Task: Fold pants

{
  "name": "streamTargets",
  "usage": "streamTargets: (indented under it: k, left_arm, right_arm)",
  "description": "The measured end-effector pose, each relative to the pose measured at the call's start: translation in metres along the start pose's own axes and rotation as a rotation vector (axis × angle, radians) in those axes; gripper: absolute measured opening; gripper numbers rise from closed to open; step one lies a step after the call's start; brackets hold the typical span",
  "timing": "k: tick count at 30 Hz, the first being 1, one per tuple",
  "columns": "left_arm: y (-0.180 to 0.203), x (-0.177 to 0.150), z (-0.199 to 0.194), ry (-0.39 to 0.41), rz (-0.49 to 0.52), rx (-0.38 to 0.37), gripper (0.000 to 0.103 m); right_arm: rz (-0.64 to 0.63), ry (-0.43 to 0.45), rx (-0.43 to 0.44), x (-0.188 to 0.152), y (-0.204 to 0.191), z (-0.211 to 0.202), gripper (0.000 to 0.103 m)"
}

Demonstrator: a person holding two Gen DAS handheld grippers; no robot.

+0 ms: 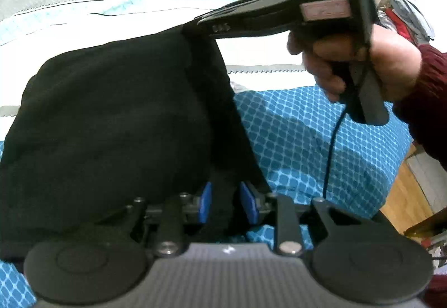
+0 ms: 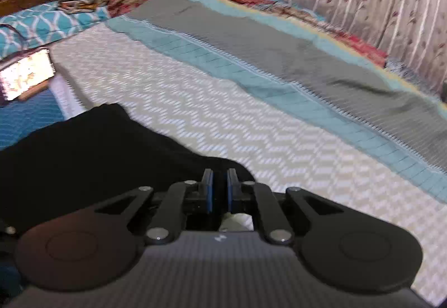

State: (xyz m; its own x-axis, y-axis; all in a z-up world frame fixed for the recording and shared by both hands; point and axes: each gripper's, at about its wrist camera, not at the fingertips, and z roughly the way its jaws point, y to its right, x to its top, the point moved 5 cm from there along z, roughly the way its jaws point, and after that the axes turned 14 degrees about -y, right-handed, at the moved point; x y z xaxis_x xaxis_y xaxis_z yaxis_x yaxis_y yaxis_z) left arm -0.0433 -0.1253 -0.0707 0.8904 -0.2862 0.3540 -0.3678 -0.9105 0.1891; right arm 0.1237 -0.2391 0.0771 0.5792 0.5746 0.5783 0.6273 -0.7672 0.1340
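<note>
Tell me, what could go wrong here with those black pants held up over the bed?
1. The left gripper pinches only a narrow strip of the black pants, so the cloth could slip out.
2. The right gripper grips just a corner; if either lets go, the fold may land crooked on the bedspread.
3. The dangling cable might snag the fabric.

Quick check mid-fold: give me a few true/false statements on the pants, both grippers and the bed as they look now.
1. The pants are black. True.
2. The left gripper has pants fabric between its blue pads. True.
3. The right gripper hangs clear of the pants. False: its tips meet the raised corner.
4. The bedspread under the pants is plain red. False: blue with a light lattice pattern.
5. A hand grips the right gripper's handle. True.
</note>
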Motion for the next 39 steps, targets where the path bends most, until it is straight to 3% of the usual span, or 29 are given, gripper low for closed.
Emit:
streamTargets:
  k: [6,9,14,17,20,22,24,26,28,29,30,31,32,33,36,39]
  left_arm:
    - [-0.005,-0.001,0.005,-0.009,-0.01,0.003,0.025]
    - [-0.004,-0.003,0.008,-0.008,-0.003,0.006,0.025]
    - [-0.004,-0.008,-0.006,0.01,-0.006,-0.019,0.03]
    - [-0.016,-0.016,-0.046,0.13,-0.04,-0.049,0.046]
    - [-0.044,-0.029,-0.089,0.266,-0.151,-0.034,0.056]
    - [-0.071,-0.038,-0.104,0.308,-0.268,0.003,0.061]
    - [-0.102,-0.047,-0.107,0.305,-0.399,0.025,0.067]
    - [-0.122,-0.051,-0.096,0.263,-0.491,-0.007,0.064]
    - [-0.126,-0.05,-0.08,0.223,-0.501,-0.038,0.054]
    - [-0.125,-0.049,-0.073,0.204,-0.487,-0.044,0.035]
    - [-0.123,-0.048,-0.068,0.188,-0.469,-0.053,0.022]
    - [-0.12,-0.049,-0.064,0.181,-0.454,-0.043,0.02]
    - [-0.118,-0.05,-0.064,0.182,-0.437,-0.028,0.017]
    - [-0.117,-0.052,-0.065,0.186,-0.42,-0.028,0.016]
    - [-0.123,-0.062,-0.077,0.216,-0.427,-0.075,0.014]
    - [-0.132,-0.069,-0.08,0.236,-0.456,-0.038,0.014]
  right_arm:
    - [0.028,-0.039,-0.067,-0.004,0.006,0.035,0.011]
    - [0.083,-0.113,-0.066,-0.012,0.011,0.06,0.011]
    - [0.121,-0.087,-0.037,-0.005,0.014,0.042,0.017]
    - [0.198,-0.018,0.036,0.008,0.013,0.012,0.018]
    - [0.163,0.009,0.132,0.031,-0.004,-0.005,0.019]
    - [0.096,0.012,0.17,0.048,-0.029,-0.006,0.027]
    - [0.013,0.019,0.185,0.066,-0.058,0.0,0.052]
    - [-0.054,-0.003,0.185,0.084,-0.083,0.018,0.059]
    - [-0.111,-0.073,0.19,0.096,-0.105,0.046,0.063]
    - [-0.136,-0.122,0.178,0.097,-0.113,0.061,0.063]
    - [-0.152,-0.192,0.169,0.095,-0.118,0.079,0.056]
    - [-0.152,-0.254,0.187,0.091,-0.121,0.091,0.046]
    - [-0.144,-0.273,0.219,0.088,-0.124,0.095,0.023]
    - [-0.161,-0.238,0.204,0.088,-0.129,0.09,0.016]
    - [-0.171,-0.156,0.169,0.097,-0.134,0.074,0.013]
    - [-0.1,-0.08,0.178,0.118,-0.131,0.067,0.013]
